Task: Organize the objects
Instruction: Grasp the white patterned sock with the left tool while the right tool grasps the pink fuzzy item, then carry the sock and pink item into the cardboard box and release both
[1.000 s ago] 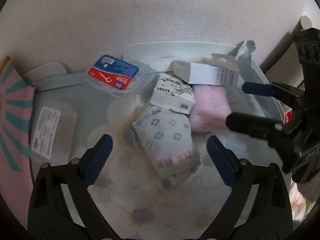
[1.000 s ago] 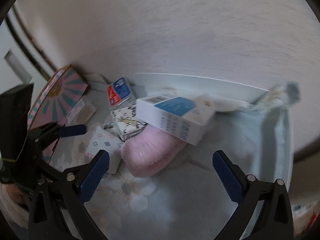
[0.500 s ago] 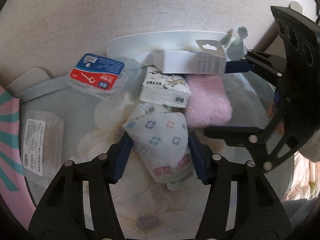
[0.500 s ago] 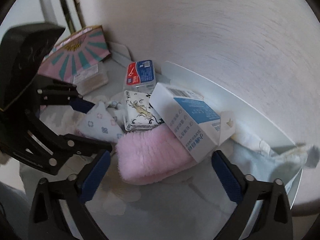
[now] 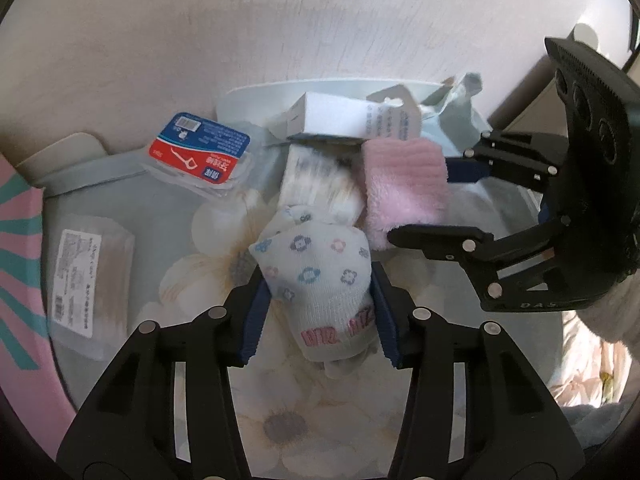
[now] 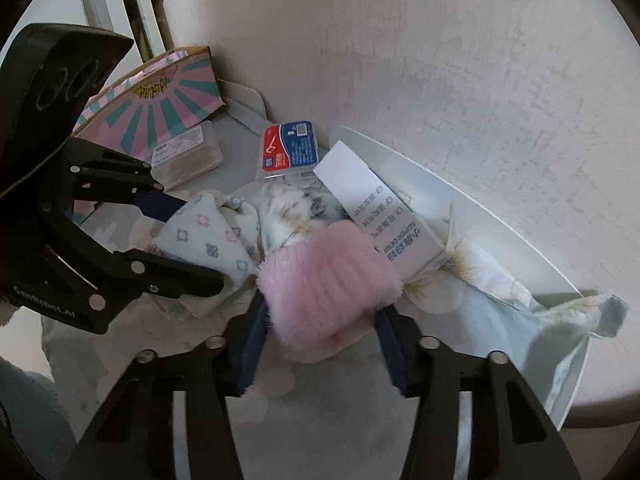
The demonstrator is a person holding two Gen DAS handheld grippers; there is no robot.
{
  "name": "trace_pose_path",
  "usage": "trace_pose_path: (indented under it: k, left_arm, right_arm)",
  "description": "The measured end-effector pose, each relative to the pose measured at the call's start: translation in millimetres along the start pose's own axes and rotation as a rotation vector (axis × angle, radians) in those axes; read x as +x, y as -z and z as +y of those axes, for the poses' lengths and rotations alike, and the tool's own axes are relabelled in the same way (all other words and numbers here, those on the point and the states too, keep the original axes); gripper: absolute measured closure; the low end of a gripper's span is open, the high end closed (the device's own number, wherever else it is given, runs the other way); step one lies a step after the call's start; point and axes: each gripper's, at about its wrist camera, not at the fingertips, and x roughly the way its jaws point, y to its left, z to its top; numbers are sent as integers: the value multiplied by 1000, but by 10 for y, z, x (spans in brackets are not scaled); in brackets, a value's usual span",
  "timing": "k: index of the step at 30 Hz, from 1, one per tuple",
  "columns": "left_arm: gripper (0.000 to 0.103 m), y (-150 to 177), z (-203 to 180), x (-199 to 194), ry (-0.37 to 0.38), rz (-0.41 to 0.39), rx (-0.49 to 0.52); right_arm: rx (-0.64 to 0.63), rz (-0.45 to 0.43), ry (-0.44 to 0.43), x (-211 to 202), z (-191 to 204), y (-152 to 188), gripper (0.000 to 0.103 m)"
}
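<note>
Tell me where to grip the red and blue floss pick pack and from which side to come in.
Grip the floss pick pack across its two long edges, coming down from above. It lies flat, label up, clear of the white box and flowered sock, so its edges look open; a side approach would likely just slide it.

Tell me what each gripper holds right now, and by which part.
Left gripper pinches the white flower-print sock near its pink-lettered cuff end. Right gripper clamps the fuzzy pink sock across its near end.
</note>
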Motion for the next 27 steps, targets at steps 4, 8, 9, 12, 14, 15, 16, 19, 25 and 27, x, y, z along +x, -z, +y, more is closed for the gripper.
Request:
trace_pose_path:
  k: [4,8,9,12,14,15,16,19,25,27]
  left_arm:
    - [59,14,-6,-185,9,-22,-2]
    - [59,26,30,-429,25,-48,-19]
    - [59,28,39,-496,32,-57,-25]
    - [59,0,49,-699,33,-90,-28]
    - [59,-7,74,-863,24,-109,-20]
    - [59,3,106,-951,17,-113,-18]
    - [59,3,138,-1049,8,-120,-17]
    - [59,-2,233,-1261,-5,-145,-23]
    - [59,27,476,-1637,-48,-198,-53]
    - [59,62,608,-1774,-67,-215,-73]
  right_arm:
    - [23,-14,-1,-145,102,-42,60]
    - [46,-27,10,-290,182,-98,60]
    - [52,-30,17,-330,199,-121,60]
    - [62,-43,40,-477,248,-199,60]
    - [70,-53,54,-550,281,-284,60]
    - [75,-58,61,-589,298,-329,60]
    - [80,-59,72,-629,320,-386,60]
    - [93,-62,100,-724,390,-541,60]
    - [127,-89,109,-879,537,-849,60]
    - [135,-98,108,-911,579,-966,60]
